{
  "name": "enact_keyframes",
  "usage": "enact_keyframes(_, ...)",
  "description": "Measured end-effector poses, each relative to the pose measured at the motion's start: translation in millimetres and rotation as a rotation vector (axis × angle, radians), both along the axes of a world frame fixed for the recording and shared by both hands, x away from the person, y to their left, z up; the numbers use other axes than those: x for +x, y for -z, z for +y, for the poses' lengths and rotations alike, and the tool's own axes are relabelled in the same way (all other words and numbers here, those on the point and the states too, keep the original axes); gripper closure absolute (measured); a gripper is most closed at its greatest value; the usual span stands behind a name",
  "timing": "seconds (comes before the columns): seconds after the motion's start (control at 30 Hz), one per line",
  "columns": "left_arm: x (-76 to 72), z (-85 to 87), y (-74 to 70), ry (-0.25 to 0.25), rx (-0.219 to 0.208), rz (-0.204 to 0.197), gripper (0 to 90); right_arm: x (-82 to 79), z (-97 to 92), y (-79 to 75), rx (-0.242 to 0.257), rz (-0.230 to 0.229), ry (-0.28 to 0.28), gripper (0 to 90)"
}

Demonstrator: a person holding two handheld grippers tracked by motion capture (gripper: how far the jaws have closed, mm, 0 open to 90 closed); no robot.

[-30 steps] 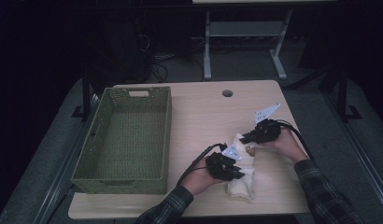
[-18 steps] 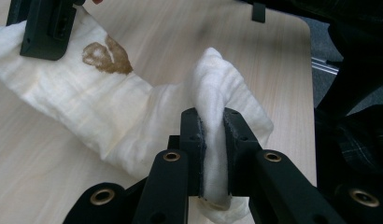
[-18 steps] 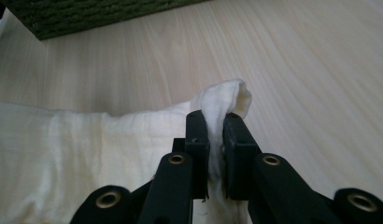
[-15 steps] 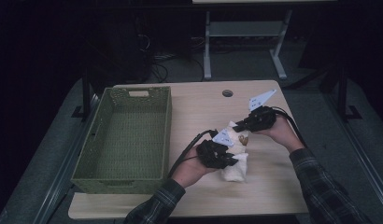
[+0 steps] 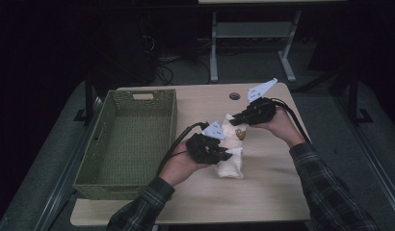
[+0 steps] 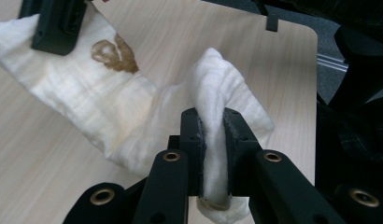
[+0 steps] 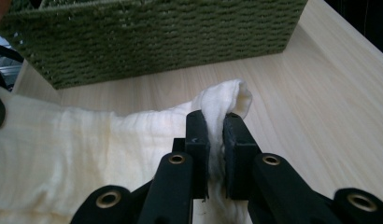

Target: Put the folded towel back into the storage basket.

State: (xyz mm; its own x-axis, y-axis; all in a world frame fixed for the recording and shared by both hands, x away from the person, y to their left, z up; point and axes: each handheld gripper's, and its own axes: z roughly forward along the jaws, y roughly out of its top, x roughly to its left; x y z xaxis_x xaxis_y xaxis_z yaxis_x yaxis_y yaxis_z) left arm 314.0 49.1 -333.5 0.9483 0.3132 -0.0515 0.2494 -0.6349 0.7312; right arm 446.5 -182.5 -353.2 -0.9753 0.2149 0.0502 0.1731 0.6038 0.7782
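Pale wood tabletop (image 5: pixel 272 192) carries a cream, brown-stained cloth (image 5: pixel 230 161), lifted between the left gripper (image 6: pixel 212 122) and right gripper (image 7: pixel 216 124), each clamped on a bunched edge. Thin pinches could slip, dropping the cloth. A green woven basket (image 5: pixel 133 139) stands just beside it, near enough to snag.

The high view looks forward and down from above the person's side onto the whole tabletop (image 5: pixel 263 192), with the green basket (image 5: pixel 133 139) at its left and the floor beyond. The left gripper view rides close behind the left tongs (image 6: pixel 213 135), facing across the tabletop toward the white cloth (image 6: pixel 87 107). The right gripper view sits equally close behind the right tongs (image 7: pixel 216 135), facing the basket's wall. All three views share the cloth and the tabletop.
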Motion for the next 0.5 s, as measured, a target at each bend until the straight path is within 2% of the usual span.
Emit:
enact_keyframes(0.27, 7.5, 28.3, -20.2, 0.007, -0.004, -0.027, 79.5, 7.0, 21.3, -15.1, 0.014, -0.009, 0.003, 82.2)
enact_keyframes(0.5, 6.9, 54.1, -30.7, 0.009, -0.016, -0.040, 79.5, 13.1, 52.7, -34.5, 0.003, -0.044, -0.015, 82.3)
